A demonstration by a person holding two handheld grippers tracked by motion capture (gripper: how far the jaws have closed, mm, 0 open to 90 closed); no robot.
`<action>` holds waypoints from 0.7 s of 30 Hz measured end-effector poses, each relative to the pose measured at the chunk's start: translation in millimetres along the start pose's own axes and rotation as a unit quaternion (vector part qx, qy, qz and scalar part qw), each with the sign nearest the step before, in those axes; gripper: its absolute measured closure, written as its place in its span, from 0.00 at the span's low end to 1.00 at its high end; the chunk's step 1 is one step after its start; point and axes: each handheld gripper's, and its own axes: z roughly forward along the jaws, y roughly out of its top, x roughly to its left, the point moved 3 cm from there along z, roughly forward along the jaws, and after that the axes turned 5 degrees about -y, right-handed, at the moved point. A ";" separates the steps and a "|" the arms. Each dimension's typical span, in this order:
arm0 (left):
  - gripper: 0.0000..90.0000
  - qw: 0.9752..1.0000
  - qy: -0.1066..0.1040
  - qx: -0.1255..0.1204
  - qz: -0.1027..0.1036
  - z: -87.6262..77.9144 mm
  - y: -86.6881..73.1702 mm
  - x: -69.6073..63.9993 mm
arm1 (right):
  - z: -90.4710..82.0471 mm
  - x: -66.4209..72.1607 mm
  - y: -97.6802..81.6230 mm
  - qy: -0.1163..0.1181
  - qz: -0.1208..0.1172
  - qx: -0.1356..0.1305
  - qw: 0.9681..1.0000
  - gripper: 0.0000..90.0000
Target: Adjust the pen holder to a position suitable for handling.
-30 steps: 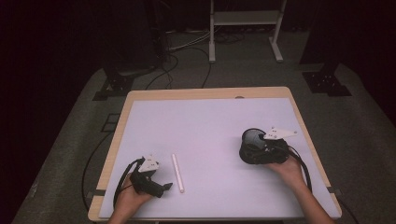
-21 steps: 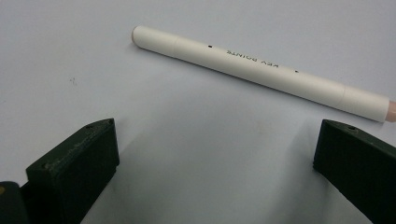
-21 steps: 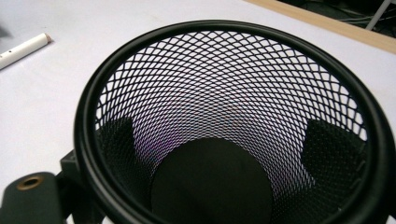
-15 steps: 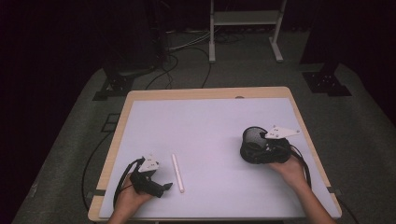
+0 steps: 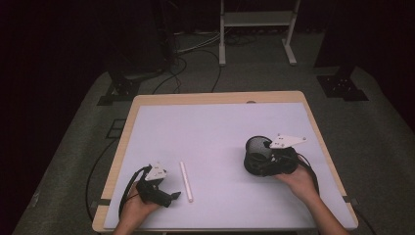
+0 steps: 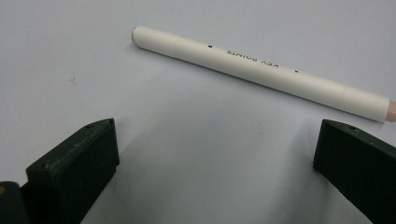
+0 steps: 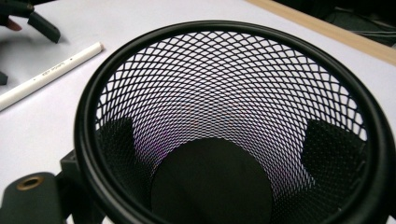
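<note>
A white pen (image 5: pixel 186 181) lies on the pale table mat, printed side up in the left gripper view (image 6: pixel 261 70). My left gripper (image 5: pixel 174 196) rests just left of it, open, jaws wide apart with bare mat between them (image 6: pixel 215 158) and the pen just beyond the tips. A black mesh cup (image 5: pixel 255 154) sits at the right, and my right gripper (image 5: pixel 264 161) is shut on its outside. Looking into the cup's mouth (image 7: pixel 224 93), both jaws show through the mesh. The pen (image 7: pixel 51 72) and left gripper (image 7: pixel 28 18) appear beyond it.
The mat (image 5: pixel 210 132) covers a wooden table with its edge (image 5: pixel 220 97) bare at the back. Cables trail from both grippers. A white stand (image 5: pixel 257 29) and floor cables lie beyond the table in the dark.
The right gripper and the cup have shifted only slightly. The left gripper and the pen stay where they were.
</note>
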 end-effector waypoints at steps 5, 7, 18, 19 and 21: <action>0.00 1.000 0.000 0.000 0.000 0.0 0.0 0.0 | 5.1 8.2 1.7 0.014 -0.002 0.005 1.000 0.10; 0.00 1.000 0.000 0.000 0.000 0.0 0.0 0.0 | 7.8 11.4 2.3 0.020 -0.002 0.004 1.000 0.10; 0.00 1.000 0.000 0.000 0.000 0.0 0.0 0.0 | 19.9 26.5 8.1 0.036 -0.014 0.009 0.999 0.10; 0.00 1.000 0.000 0.000 0.000 0.0 0.0 0.0 | 22.9 29.4 9.2 0.039 -0.018 0.009 0.999 0.10; 0.00 1.000 0.000 0.000 0.000 0.0 0.0 0.0 | 25.5 32.2 10.5 0.040 -0.021 0.012 0.999 0.10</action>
